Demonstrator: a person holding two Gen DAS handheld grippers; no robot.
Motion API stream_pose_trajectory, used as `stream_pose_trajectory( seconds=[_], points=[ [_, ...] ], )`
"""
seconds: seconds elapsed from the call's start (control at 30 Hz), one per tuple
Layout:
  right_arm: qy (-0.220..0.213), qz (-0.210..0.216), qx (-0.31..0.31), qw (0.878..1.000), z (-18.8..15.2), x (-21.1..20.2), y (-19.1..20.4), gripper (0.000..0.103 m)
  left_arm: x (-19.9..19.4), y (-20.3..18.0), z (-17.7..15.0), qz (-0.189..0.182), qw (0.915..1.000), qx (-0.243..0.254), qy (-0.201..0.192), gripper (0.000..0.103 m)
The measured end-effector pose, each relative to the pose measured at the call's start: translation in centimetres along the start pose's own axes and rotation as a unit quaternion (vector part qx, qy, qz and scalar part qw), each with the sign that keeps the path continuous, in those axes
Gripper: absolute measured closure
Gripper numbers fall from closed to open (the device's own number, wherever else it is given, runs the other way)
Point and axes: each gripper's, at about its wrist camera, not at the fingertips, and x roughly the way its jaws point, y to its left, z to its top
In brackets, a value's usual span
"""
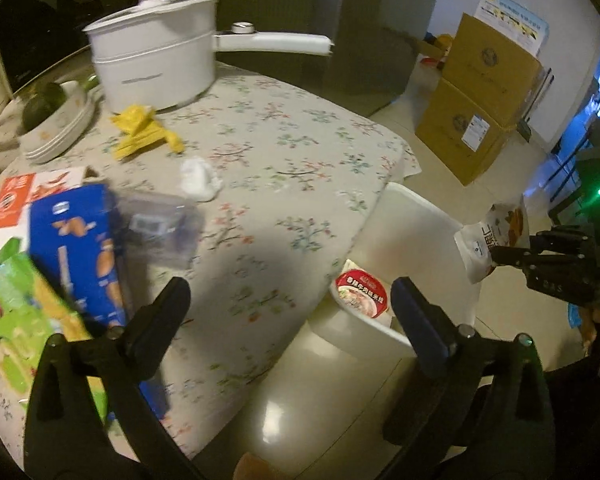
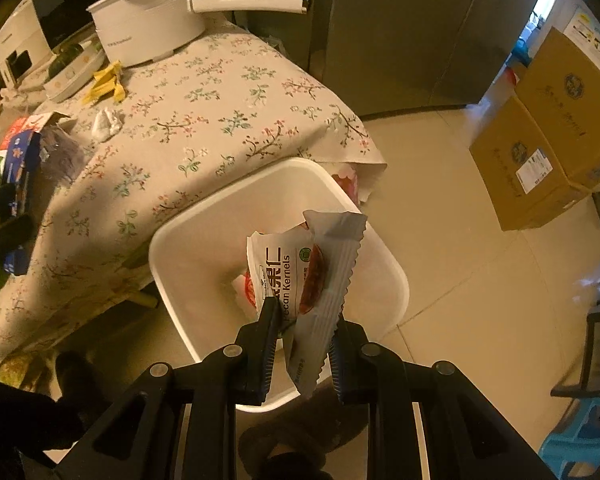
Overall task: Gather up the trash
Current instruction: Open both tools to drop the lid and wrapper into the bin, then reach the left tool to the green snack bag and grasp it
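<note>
- Gripping a white snack packet (image 2: 306, 280) printed "Pecan Kernels", the right gripper (image 2: 304, 320) holds it upright between closed fingers (image 2: 268, 320), directly above the open white bin (image 2: 180, 236).
- Inside the bin, a red-and-white instant noodle lid (image 1: 362, 294) lies near the bottom, partly hidden by the packet in the right wrist view.
- The bin stands on the pale tiled floor (image 2: 440, 200), tucked against the near right corner of the tabletop (image 2: 204, 120), which wears a floral cloth.
- The left gripper (image 1: 290, 296) hangs over the tabletop's near edge with its fingers (image 1: 168, 300) spread wide and nothing between them.
- On the tabletop's left side lie a blue carton (image 1: 76, 248), a green wrapper (image 1: 24, 320), an orange-and-white box (image 1: 16, 200) and a blurred clear plastic piece (image 1: 160, 228).
- Farther in, a crumpled white tissue (image 1: 200, 180) sits near the middle, with yellow wrappers (image 1: 144, 136) just beyond it.
- A white electric pot (image 1: 156, 60) with a long handle stands at the far end, touching or just beside the yellow wrappers; stacked plates (image 1: 60, 128) sit to its left.
- Two stacked cardboard boxes (image 2: 548, 140) rest on the floor at far right.
</note>
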Motion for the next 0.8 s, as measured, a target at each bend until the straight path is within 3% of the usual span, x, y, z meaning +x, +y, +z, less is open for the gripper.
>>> stream_pose_trajectory(
  seconds=[0.07, 0.13, 0.33, 0.8],
  points=[
    [0.004, 0.002, 0.008, 1.0, 0.2, 0.3, 0.0, 0.07, -0.8, 0.9, -0.3, -0.002, 1.0, -0.005, -0.003, 0.001],
    [0.002, -0.006, 0.019, 1.0, 0.4, 0.2, -0.1, 0.041, -1.7, 1.9, -0.6, 0.001, 0.9999, -0.01, -0.009, 0.001],
    [-0.008, 0.008, 0.035, 0.999, 1.0, -0.5, 0.7, 0.034, -3.9, 5.0, -1.3, 0.015, 0.9993, -0.026, -0.021, 0.001],
    [-0.033, 0.041, -0.029, 0.998, 3.2, -1.6, 9.3, 0.03, -7.5, 14.7, -4.6, 0.072, 0.9918, -0.101, -0.03, 0.0]
  ],
)
